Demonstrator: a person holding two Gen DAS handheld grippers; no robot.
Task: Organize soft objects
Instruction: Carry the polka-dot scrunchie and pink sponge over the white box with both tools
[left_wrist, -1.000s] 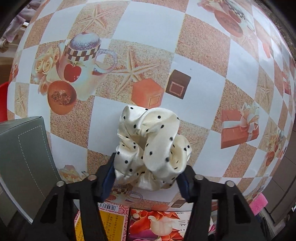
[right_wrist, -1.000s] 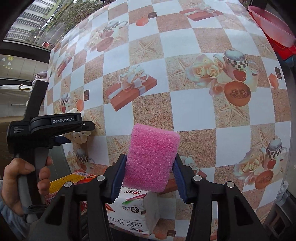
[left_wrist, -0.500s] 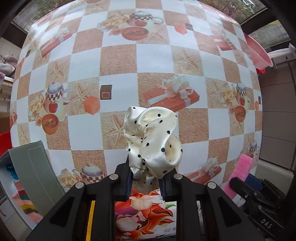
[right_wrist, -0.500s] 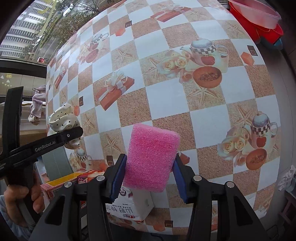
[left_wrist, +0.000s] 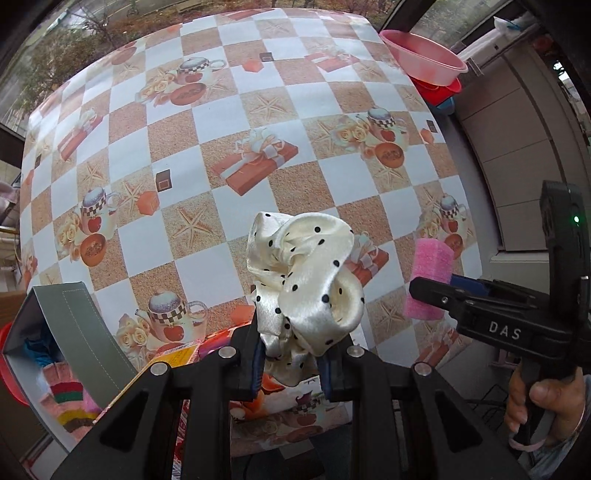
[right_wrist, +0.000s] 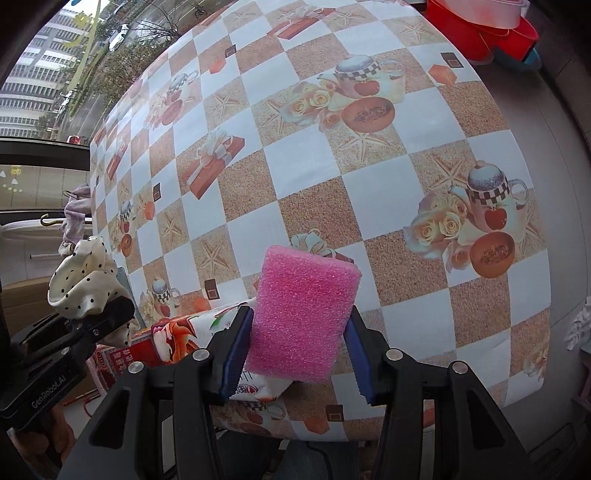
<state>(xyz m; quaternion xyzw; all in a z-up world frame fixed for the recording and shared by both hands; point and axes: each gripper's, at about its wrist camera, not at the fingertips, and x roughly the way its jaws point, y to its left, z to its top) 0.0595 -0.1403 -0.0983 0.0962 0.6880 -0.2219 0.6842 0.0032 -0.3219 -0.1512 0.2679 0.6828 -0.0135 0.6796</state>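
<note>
Left wrist: my left gripper (left_wrist: 291, 363) clenched slippery scrunchie (left_wrist: 304, 280) low; could slide out. Right gripper (right_wrist: 295, 350) squeezed sponge (right_wrist: 303, 317) firmly.

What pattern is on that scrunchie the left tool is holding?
The scrunchie is cream satin with small black polka dots, clearest in the left wrist view.

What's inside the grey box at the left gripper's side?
The grey box holds a pink knit item with coloured stripes and something blue. Its wall hides the rest.
</note>
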